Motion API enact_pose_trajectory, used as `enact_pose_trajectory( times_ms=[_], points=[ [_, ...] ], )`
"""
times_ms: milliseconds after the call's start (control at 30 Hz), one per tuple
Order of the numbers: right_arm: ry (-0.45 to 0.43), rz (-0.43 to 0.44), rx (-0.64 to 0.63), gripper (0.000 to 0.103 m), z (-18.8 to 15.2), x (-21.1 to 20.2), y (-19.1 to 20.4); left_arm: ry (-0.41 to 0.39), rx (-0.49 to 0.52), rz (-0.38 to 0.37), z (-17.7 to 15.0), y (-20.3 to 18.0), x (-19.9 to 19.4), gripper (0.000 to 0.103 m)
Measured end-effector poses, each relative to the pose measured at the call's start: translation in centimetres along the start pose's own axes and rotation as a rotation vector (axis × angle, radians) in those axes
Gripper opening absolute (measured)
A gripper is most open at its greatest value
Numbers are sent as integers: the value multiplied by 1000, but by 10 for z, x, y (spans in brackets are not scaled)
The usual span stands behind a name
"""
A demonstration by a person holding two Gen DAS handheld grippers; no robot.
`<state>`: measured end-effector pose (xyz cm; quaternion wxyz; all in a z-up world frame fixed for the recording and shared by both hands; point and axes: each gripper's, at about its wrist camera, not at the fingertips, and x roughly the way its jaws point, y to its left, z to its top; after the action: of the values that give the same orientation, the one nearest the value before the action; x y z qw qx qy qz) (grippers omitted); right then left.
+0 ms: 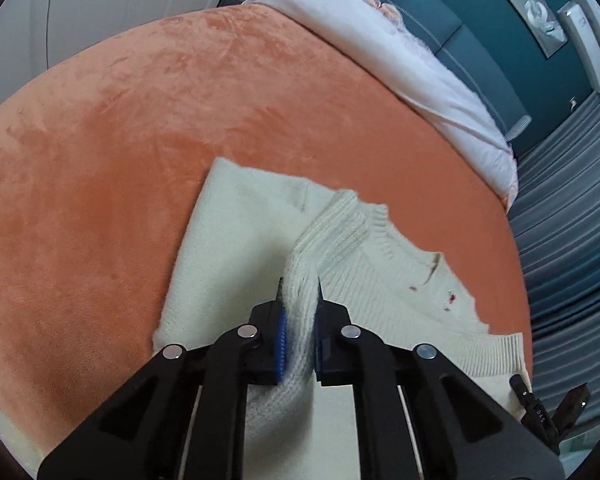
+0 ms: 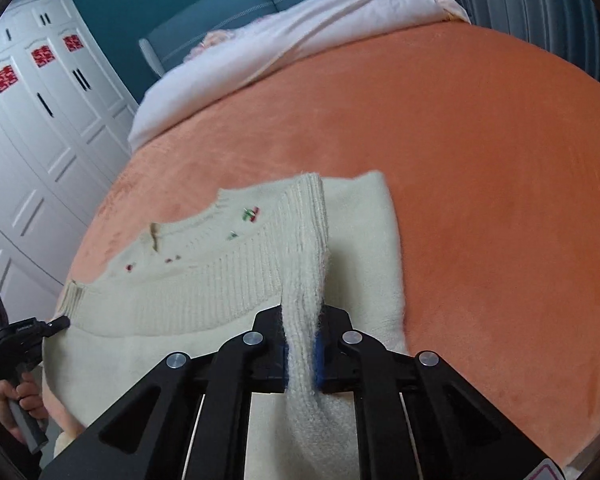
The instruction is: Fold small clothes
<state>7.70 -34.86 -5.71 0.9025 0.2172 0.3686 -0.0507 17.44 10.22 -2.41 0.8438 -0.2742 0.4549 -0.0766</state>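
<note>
While each hand-held gripper [image 1: 300, 300] [image 2: 303, 320] pinches a cream sweater [image 1: 236, 232] [image 2: 204, 280] fold, bare orange blanket [image 1: 140, 120] [image 2: 480, 160] surrounds its edges.

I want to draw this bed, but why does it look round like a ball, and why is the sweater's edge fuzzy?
Left wrist view: the fisheye lens bends the bed into a dome, with dark corners; the sweater edges smear a little, likely motion blur. Right wrist view: same bulge, wardrobe doors curve, light soft and even, no glare.
</note>
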Motion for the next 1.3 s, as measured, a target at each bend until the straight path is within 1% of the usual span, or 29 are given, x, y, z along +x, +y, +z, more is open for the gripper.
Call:
enact_pose_trajectory(
  times_ms=[67, 100, 200, 233, 267, 300, 333, 367, 433, 467, 500, 533, 567, 600, 633, 667, 700, 733, 800, 900, 933, 1000, 1033, 1100, 1167, 1200, 1233, 1267, 1300],
  points=[
    [-82, 58, -3, 7, 14, -28, 6, -39, 8, -39, 14, -14, -15, 9],
    [-129, 81, -10, 7, 24, -41, 11, -72, 20, -53, 23, -23, -23, 9],
    [-232, 108, -7, 7, 53, -60, 18, -143, 32, -62, 51, -38, -30, 9],
    [-245, 117, 11, 7, 63, -60, 16, -150, 31, -49, 59, -38, -25, 9],
    [-251, 107, 25, 7, 70, -54, 13, -138, 29, -36, 67, -37, -14, 9],
    [-244, 85, 35, 7, 74, -45, 10, -108, 21, -14, 73, -34, 2, 10],
    [-213, 70, 54, 7, 77, -29, 3, -61, 12, 10, 75, -29, 22, 10],
    [-157, 66, 90, 7, 77, -6, -6, -2, 8, 39, 74, -23, 44, 10],
    [-19, 22, 162, 10, 68, 43, -25, 97, 6, 125, 64, -10, 85, 14],
    [53, -1, 174, 11, 61, 65, -31, 132, 8, 183, 57, -4, 96, 15],
    [122, -49, 174, 14, 53, 82, -36, 142, 0, 224, 50, 0, 98, 15],
    [153, -100, 172, 16, 47, 87, -38, 110, -25, 191, 43, 5, 87, 20],
    [136, -101, 179, 19, 43, 80, -38, 66, -51, 148, 37, 9, 71, 28],
    [81, -87, 188, 31, 40, 63, -38, 35, -72, 135, 31, 13, 54, 53],
    [38, -89, 196, 41, 35, 45, -37, 10, -87, 139, 24, 18, 38, 69],
    [8, -97, 209, 59, 28, 29, -39, -15, -98, 137, 16, 23, 22, 72],
    [-13, -94, 220, 62, 18, 12, -41, -28, -104, 128, 5, 29, 6, 74],
    [-18, -81, 224, 62, 6, -3, -43, -25, -116, 130, -6, 35, -6, 76],
    [22, -86, 226, 62, -16, -18, -51, -16, -156, 128, -28, 49, -20, 79],
    [71, -88, 274, 62, -56, -34, -62, 27, -254, 112, -60, 67, -25, 82],
    [86, -79, 305, 63, -68, -35, -66, 47, -295, 100, -68, 72, -21, 82],
    [119, -48, 369, 64, -83, -29, -69, 78, -360, 72, -71, 77, -8, 82],
    [134, -27, 389, 65, -88, -24, -69, 78, -388, 57, -71, 78, -3, 83],
    [148, -9, 394, 71, -86, -14, -64, 51, -426, 68, -67, 77, 2, 84],
    [135, -4, 390, 77, -77, -3, -59, 29, -456, 51, -59, 77, 7, 85],
    [125, -7, 402, 77, -72, 2, -58, 34, -474, 54, -56, 78, 10, 80],
    [111, -15, 426, 77, -67, 7, -58, 39, -487, 40, -52, 80, 13, 58],
    [105, -12, 455, 74, -64, 11, -58, 54, -480, 26, -49, 81, 14, 43],
    [109, 6, 489, 47, -61, 15, -62, 78, -462, 44, -46, 82, 14, 25]
  ],
)
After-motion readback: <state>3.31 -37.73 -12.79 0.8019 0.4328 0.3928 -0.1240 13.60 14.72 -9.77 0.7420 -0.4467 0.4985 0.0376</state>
